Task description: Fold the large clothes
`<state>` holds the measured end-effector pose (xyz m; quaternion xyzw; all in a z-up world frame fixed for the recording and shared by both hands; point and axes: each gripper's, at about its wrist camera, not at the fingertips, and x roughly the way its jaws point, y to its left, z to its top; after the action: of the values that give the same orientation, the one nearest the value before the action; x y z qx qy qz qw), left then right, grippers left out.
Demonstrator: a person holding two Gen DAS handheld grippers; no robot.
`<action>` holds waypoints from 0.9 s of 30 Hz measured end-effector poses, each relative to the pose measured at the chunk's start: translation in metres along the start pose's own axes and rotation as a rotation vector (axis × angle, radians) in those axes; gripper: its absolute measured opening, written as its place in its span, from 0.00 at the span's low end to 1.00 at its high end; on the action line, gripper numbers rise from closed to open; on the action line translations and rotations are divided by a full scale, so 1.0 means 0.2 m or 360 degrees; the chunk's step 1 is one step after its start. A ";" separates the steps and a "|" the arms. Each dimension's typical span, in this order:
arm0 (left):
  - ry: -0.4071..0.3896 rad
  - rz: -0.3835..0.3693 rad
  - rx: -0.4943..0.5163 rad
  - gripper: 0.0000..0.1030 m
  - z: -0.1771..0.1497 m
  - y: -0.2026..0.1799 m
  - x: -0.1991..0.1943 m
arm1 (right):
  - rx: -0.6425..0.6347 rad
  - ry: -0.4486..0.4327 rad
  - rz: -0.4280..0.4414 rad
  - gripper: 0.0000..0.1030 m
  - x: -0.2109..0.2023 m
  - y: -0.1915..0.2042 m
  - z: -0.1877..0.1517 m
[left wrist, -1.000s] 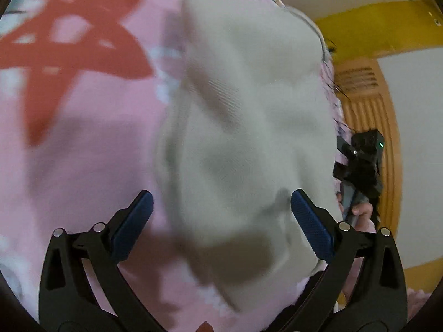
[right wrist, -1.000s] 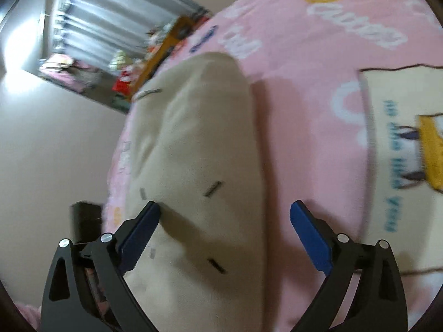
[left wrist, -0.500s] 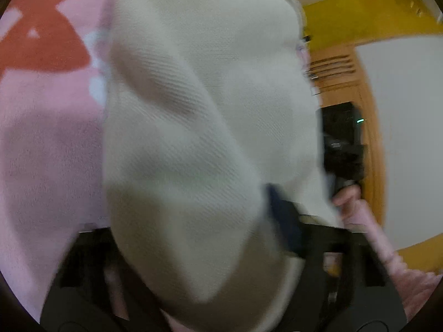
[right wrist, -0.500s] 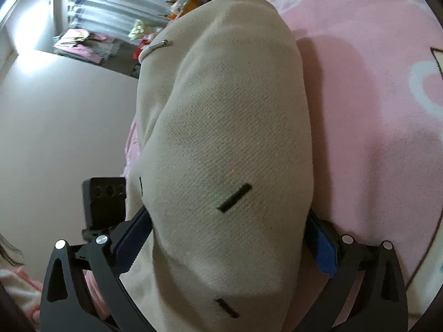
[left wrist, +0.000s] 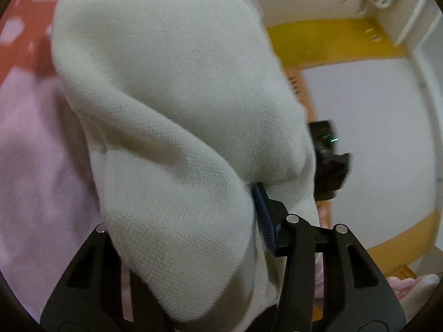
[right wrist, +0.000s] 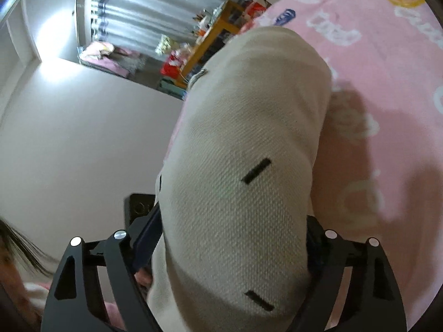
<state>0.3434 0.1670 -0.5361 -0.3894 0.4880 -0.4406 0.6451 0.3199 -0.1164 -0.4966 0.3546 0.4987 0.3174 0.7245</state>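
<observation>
A cream knit garment point(left wrist: 177, 116) fills the left wrist view, bunched and lifted above the pink bed cover. My left gripper point(left wrist: 188, 221) is shut on a fold of it; only the right blue pad point(left wrist: 264, 215) shows, the left one is hidden by cloth. In the right wrist view the same garment point(right wrist: 249, 149), with short dark dashes on it, hangs between the fingers of my right gripper point(right wrist: 232, 246), which is shut on it. Both pads press into the cloth.
A pink printed bed cover point(right wrist: 387, 116) lies under the garment, with a red star print point(left wrist: 19, 41). The other gripper's black body point(left wrist: 329, 160) shows at right. A wall, curtains point(right wrist: 133, 19) and a yellow shelf point(right wrist: 210, 44) are behind.
Both grippers went from open around the garment to shut on it. They have lifted the cloth, which now fills more of each view.
</observation>
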 end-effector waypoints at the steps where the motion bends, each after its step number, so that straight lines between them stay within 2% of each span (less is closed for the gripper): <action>1: -0.0029 -0.0015 0.0038 0.44 0.00 -0.06 -0.03 | -0.0001 -0.0002 0.0015 0.76 -0.01 0.05 0.01; 3: -0.0075 -0.0046 0.0085 0.44 0.00 -0.14 -0.10 | -0.0070 0.0015 0.0004 0.76 -0.01 0.17 0.02; 5: -0.0173 -0.0108 0.0091 0.44 -0.03 -0.20 -0.21 | -0.0155 0.0032 0.0014 0.76 0.03 0.35 0.06; 9: -0.0370 -0.0098 0.0158 0.44 -0.09 -0.36 -0.59 | -0.0379 0.0147 0.0101 0.76 0.22 0.76 0.10; 12: -0.0546 0.0073 0.0244 0.44 -0.13 -0.52 -1.02 | -0.0478 0.0250 0.0270 0.76 0.47 1.06 0.12; 16: -0.0747 0.0427 0.0313 0.44 -0.17 -0.72 -1.56 | -0.0581 0.0446 0.0608 0.76 0.95 1.46 0.15; 17: -0.0803 0.0559 0.0311 0.44 -0.19 -0.75 -1.70 | -0.0607 0.0488 0.0657 0.76 1.04 1.53 0.14; 18: -0.0856 0.0676 0.0294 0.44 -0.21 -0.76 -1.82 | -0.0637 0.0558 0.0723 0.76 1.21 1.62 0.14; 20: -0.0939 0.0834 0.0228 0.44 -0.23 -0.70 -2.01 | -0.0714 0.0680 0.0791 0.76 1.54 1.76 0.14; 22: -0.0990 0.0957 0.0161 0.44 -0.24 -0.59 -2.15 | -0.0778 0.0782 0.0806 0.76 1.83 1.81 0.13; 23: -0.1021 0.0996 0.0096 0.44 -0.25 -0.46 -2.21 | -0.0803 0.0813 0.0796 0.76 1.95 1.82 0.13; 25: -0.1064 0.1011 -0.0051 0.44 -0.29 -0.22 -2.29 | -0.0824 0.0883 0.0721 0.75 2.24 1.76 0.10; 27: -0.1057 0.1038 -0.0182 0.44 -0.34 0.04 -2.27 | -0.0843 0.0941 0.0604 0.75 2.44 1.64 0.05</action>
<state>0.2164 0.5955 -0.4279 -0.3706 0.3756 -0.0388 0.8486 0.4416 0.4584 -0.4639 0.1359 0.5120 0.6497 0.5452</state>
